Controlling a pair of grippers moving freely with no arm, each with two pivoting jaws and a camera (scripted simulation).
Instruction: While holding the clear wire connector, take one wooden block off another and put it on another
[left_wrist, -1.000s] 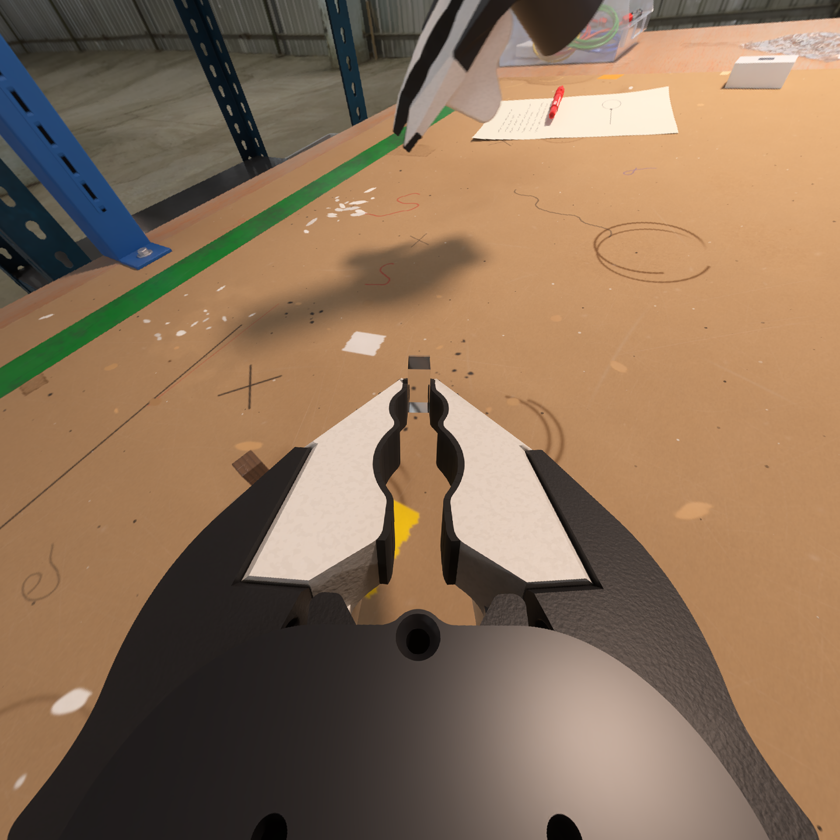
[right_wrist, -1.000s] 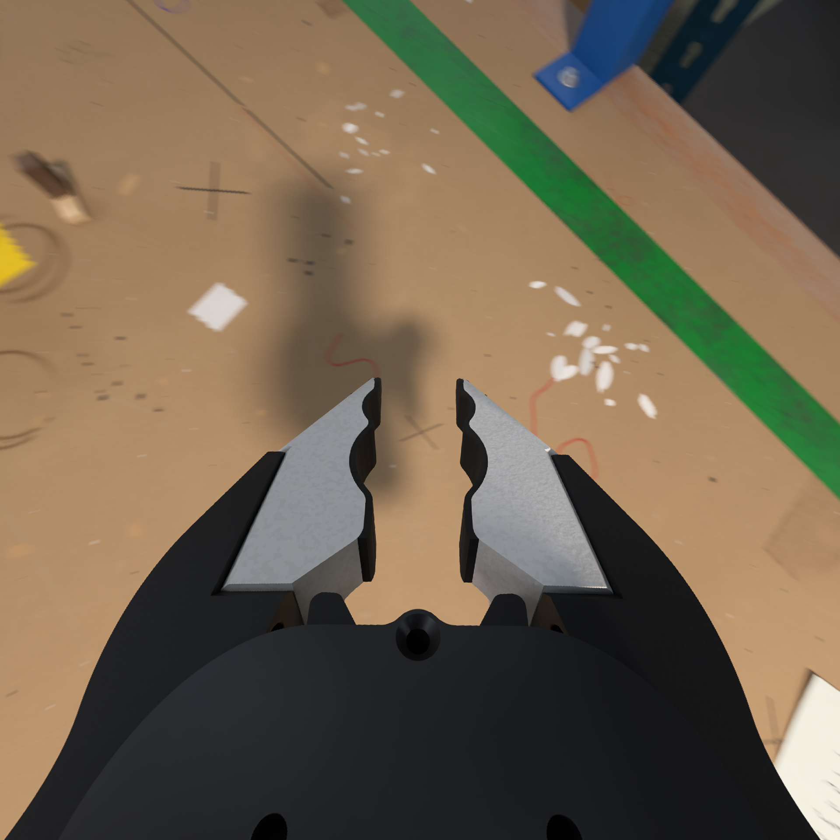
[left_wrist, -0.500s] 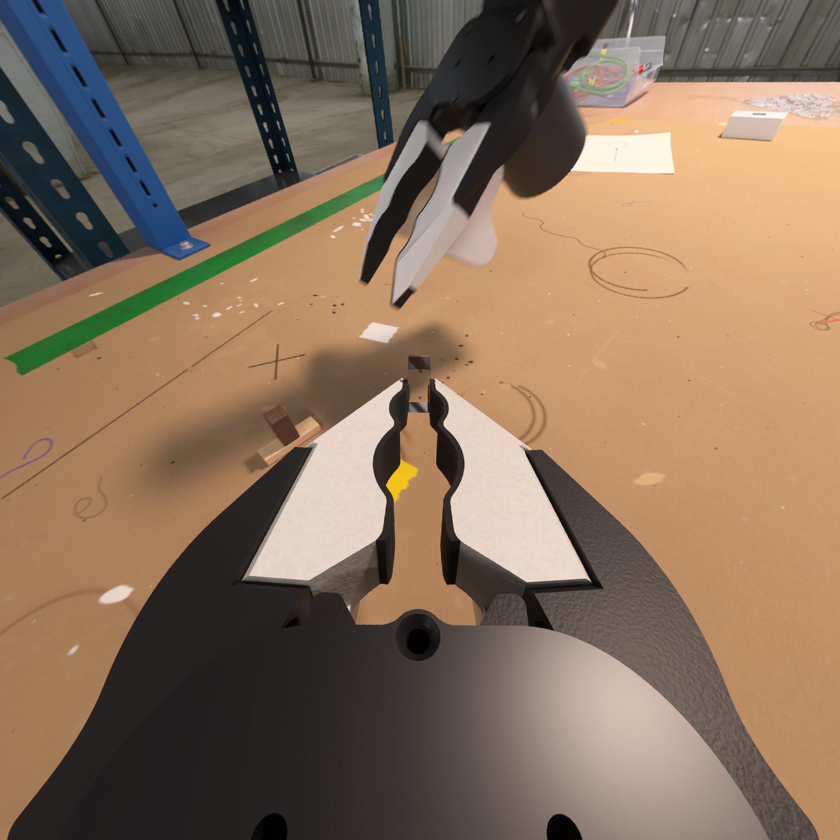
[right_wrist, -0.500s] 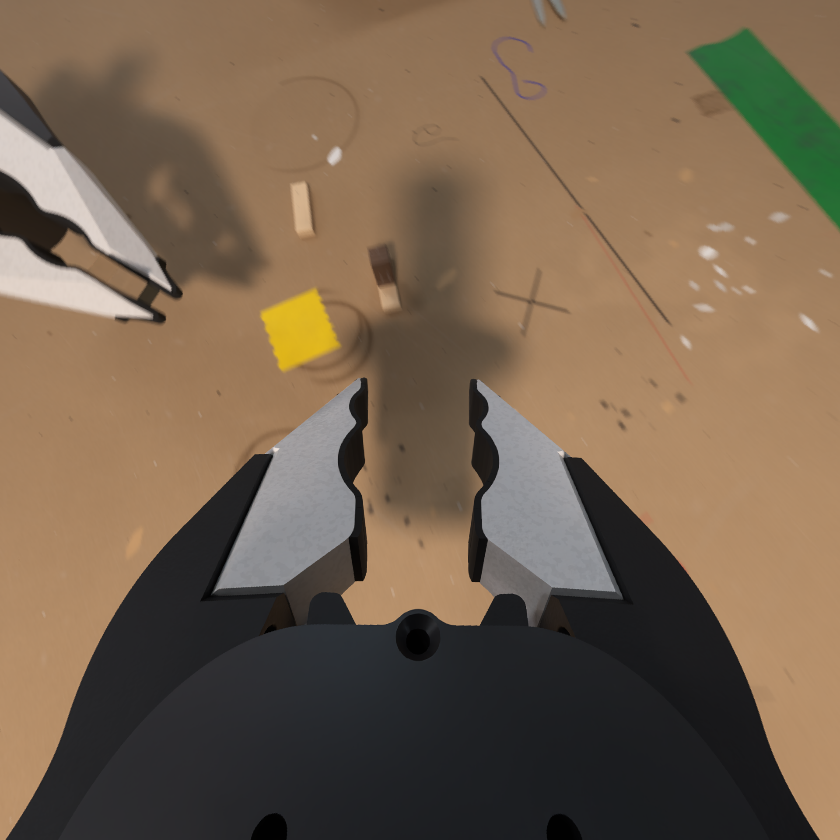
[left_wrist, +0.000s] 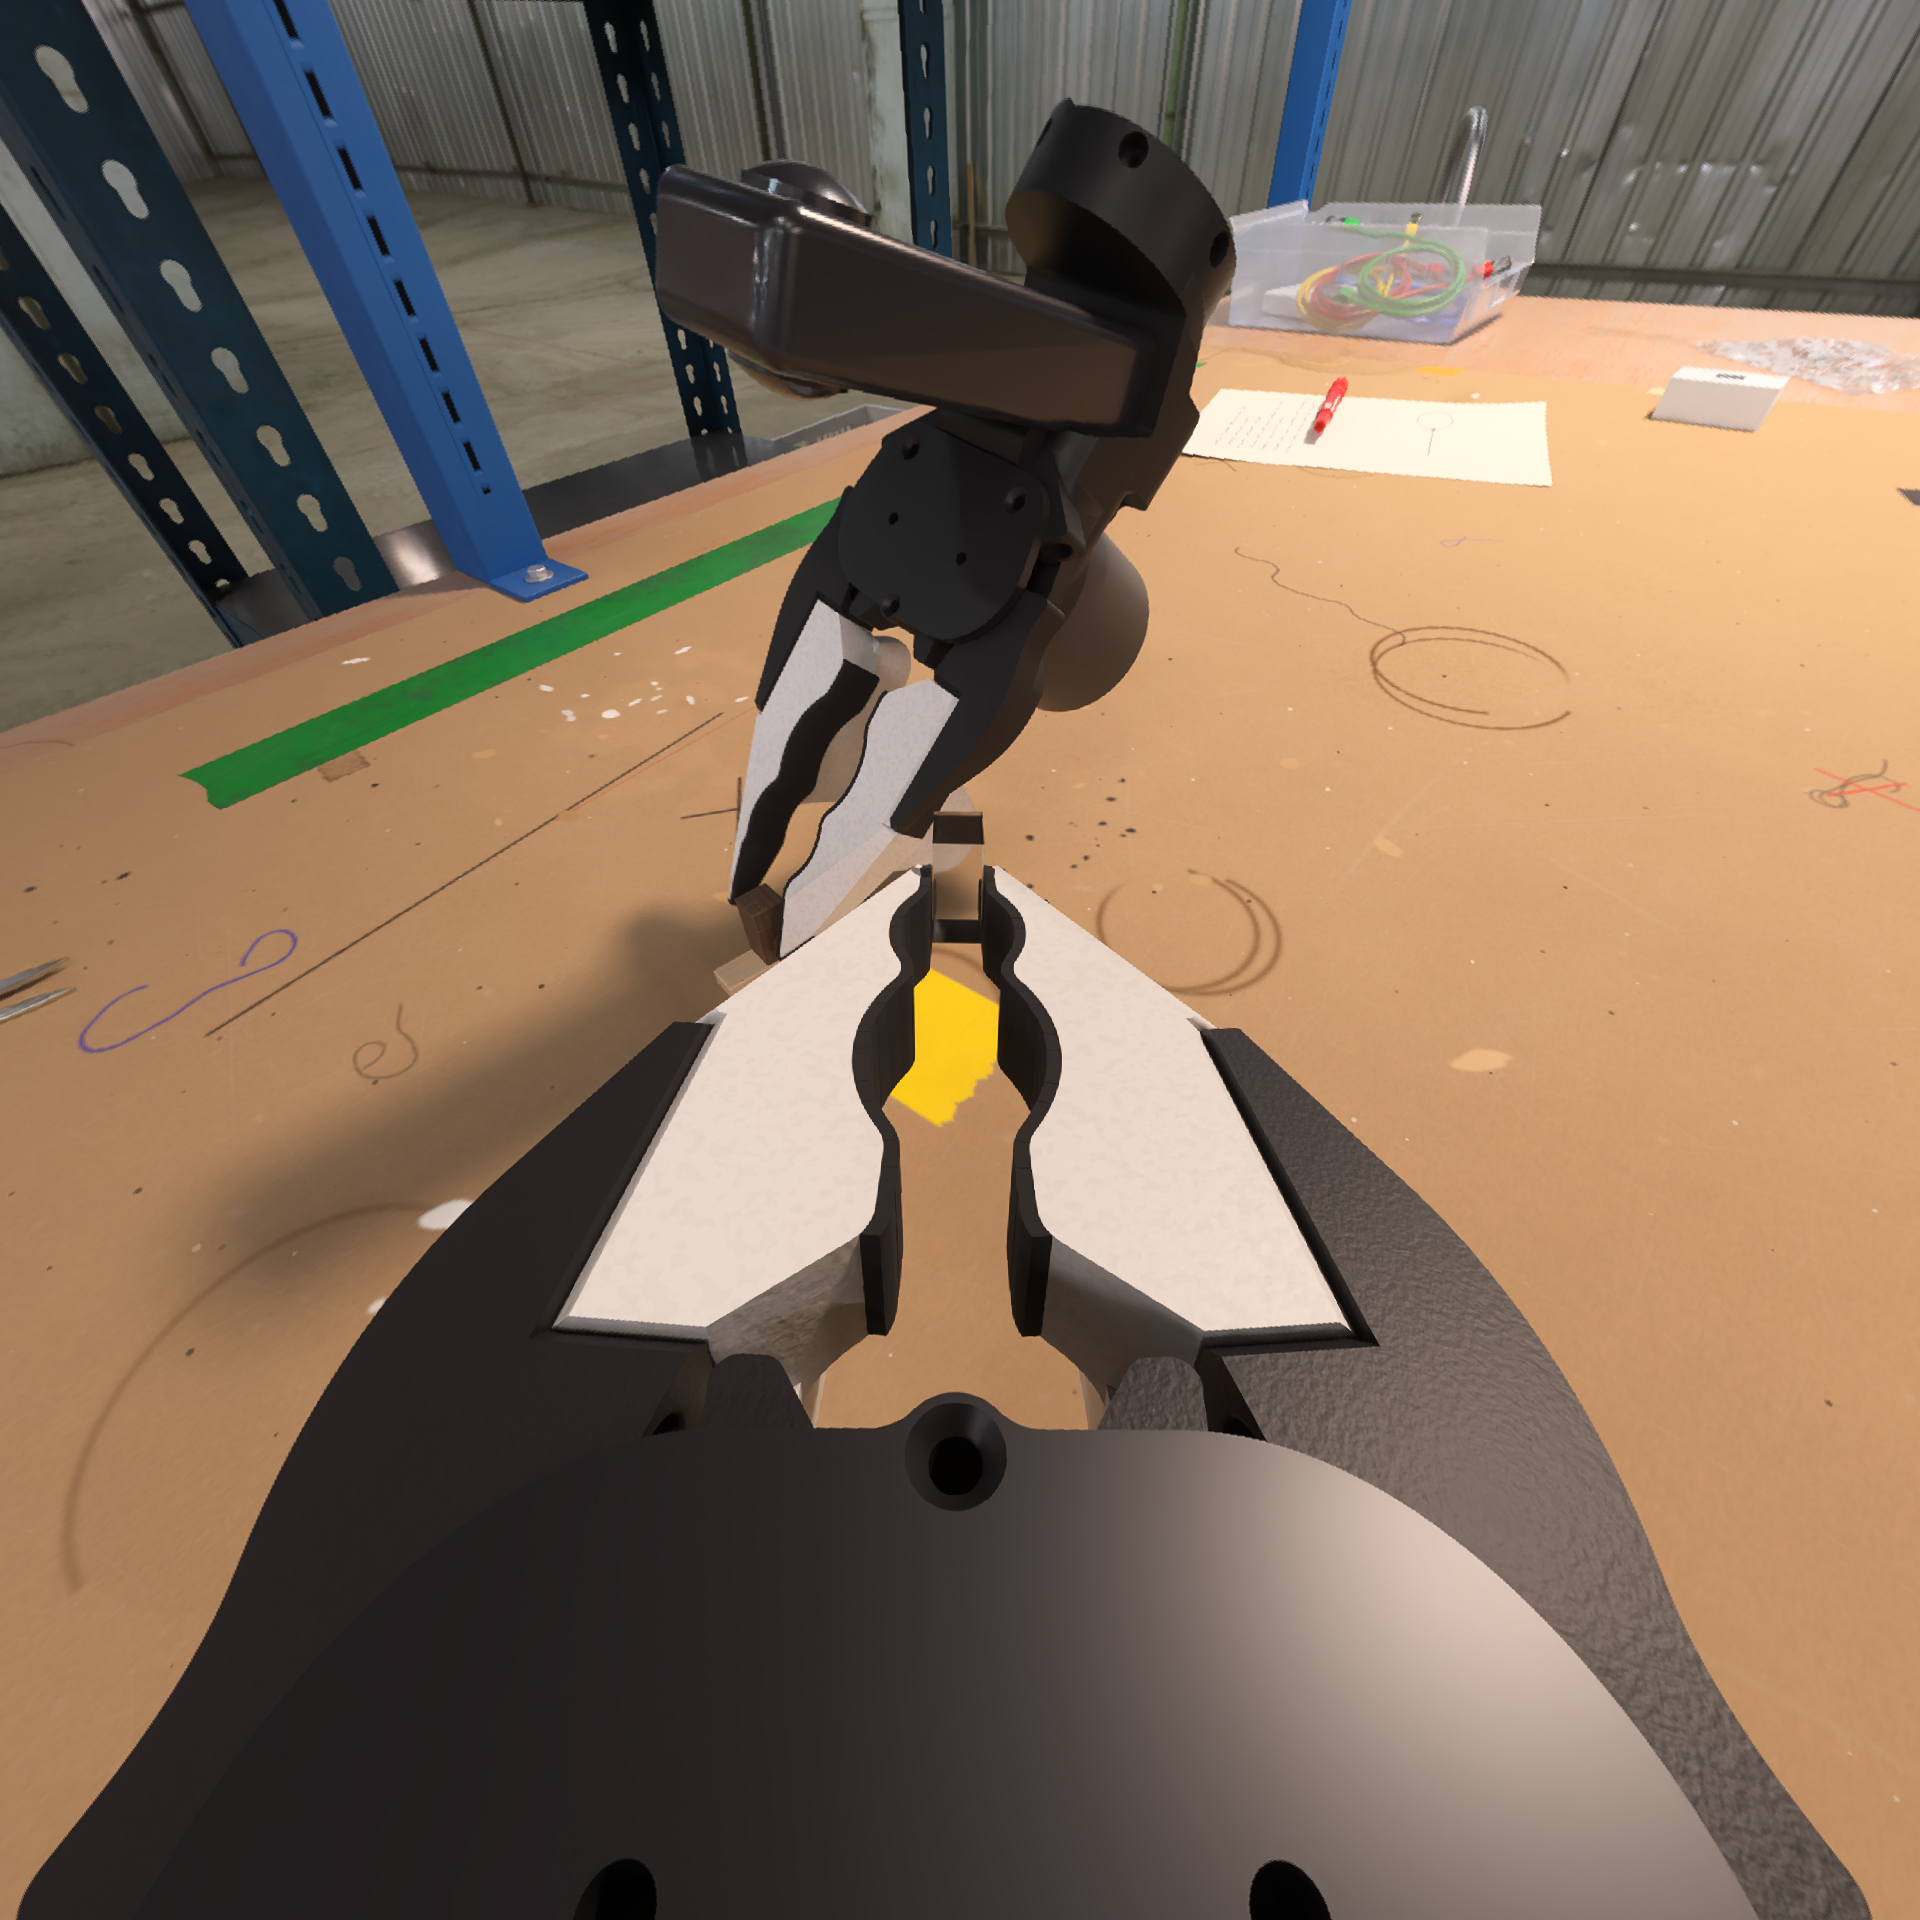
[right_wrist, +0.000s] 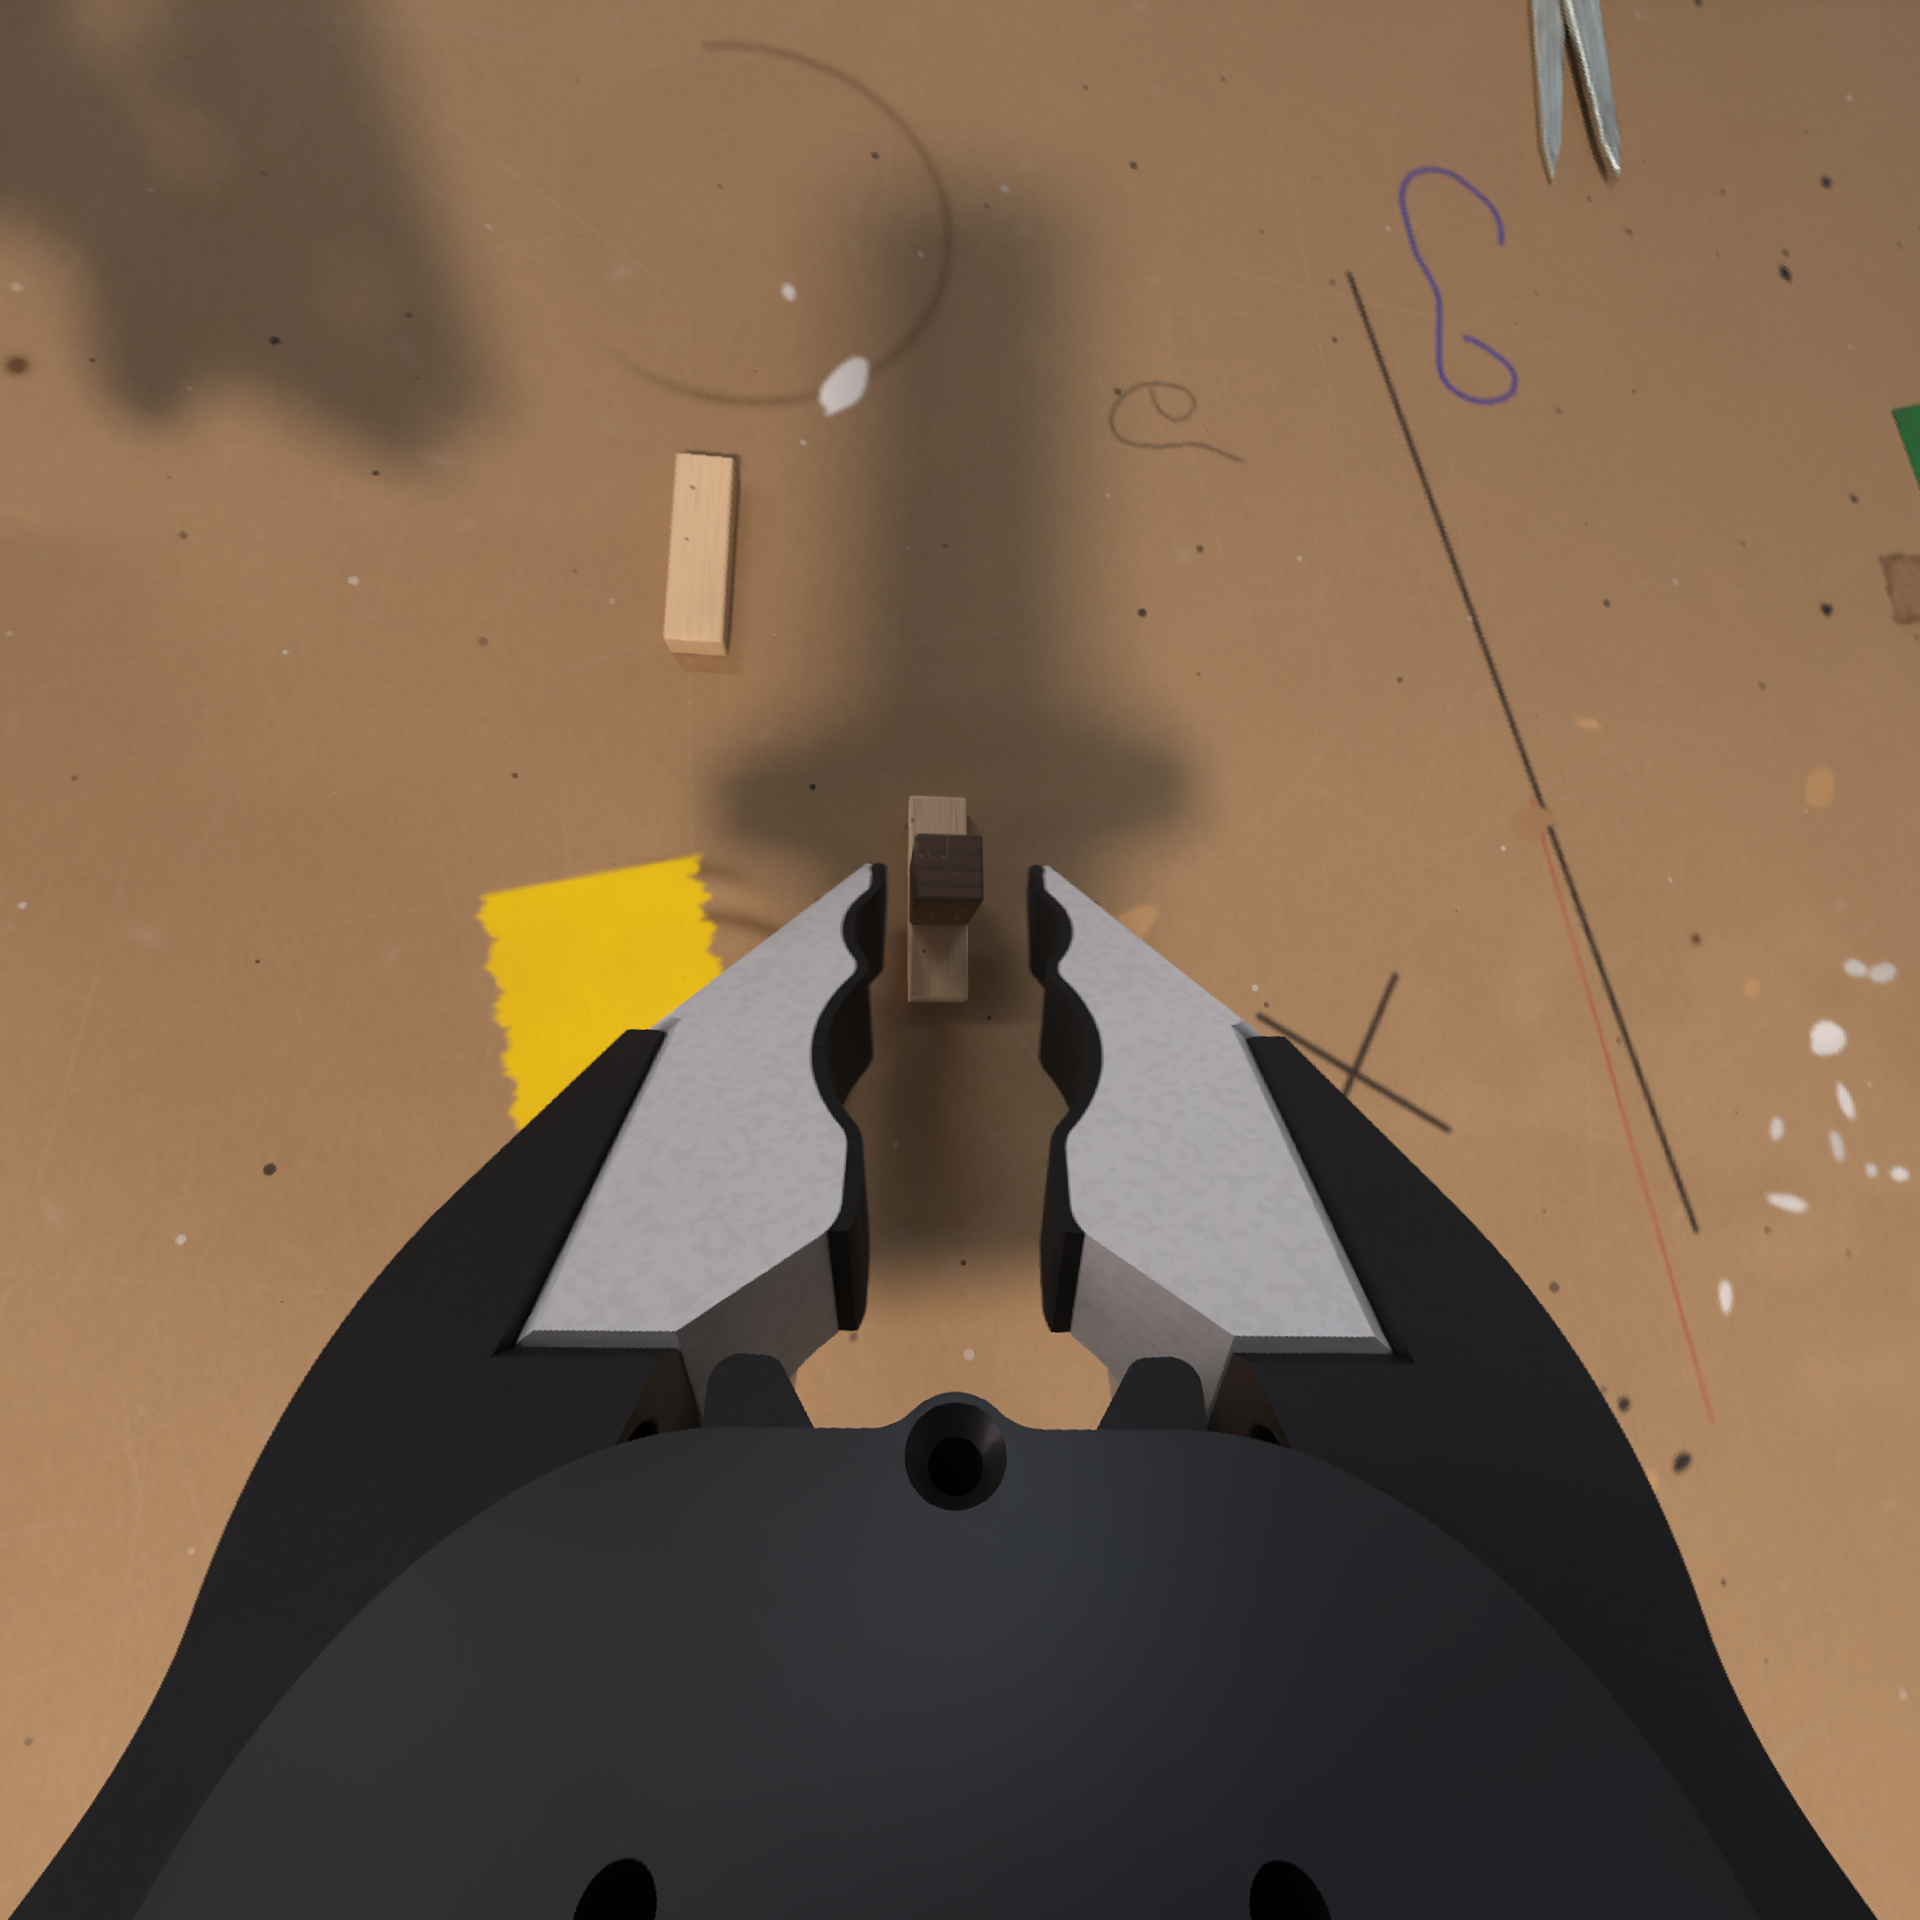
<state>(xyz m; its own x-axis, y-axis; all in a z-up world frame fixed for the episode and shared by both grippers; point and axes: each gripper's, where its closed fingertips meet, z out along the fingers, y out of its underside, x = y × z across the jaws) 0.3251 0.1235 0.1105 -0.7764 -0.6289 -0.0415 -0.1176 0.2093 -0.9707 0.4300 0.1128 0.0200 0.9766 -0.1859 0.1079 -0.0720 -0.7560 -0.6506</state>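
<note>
The table (right_wrist: 312, 1039) is a tan board marked with pen lines and paint flecks; it carries every block. In the left wrist view a sheet of paper (left_wrist: 1382, 442) and a clear bin (left_wrist: 1382, 275) lie far off at 1 o'clock, and green tape (left_wrist: 499, 665) runs along the edge at 10 o'clock. The left gripper (left_wrist: 956, 883) is closed to a narrow gap on the connector (left_wrist: 956, 868), a small clear piece pinched at the fingertips and held above the table; this part of the task is judged to be in effect. The right gripper (right_wrist: 956, 883) points down at the table with its jaws moderately open and nothing between them. In its view, yellow tape (right_wrist: 592, 977) lies at 9 o'clock of the fingertips. The far block (right_wrist: 699, 553), a pale strip, lies flat alone at 11 o'clock, well apart from the stack; it is judged the likely destination. The base block (right_wrist: 938, 977), a second pale strip, lies flat just ahead of the fingertips, in line with the gap. The dark block (right_wrist: 944, 878) sits on the base block, across its middle, between the two fingertips but touching neither. Status: the pick is not yet made. Remaining steps, as judged: close on the dark block, lift it clear, carry it toward 11 o'clock, set it on the far block, release. The left view confirms the right gripper's tips are beside the dark block.
</note>
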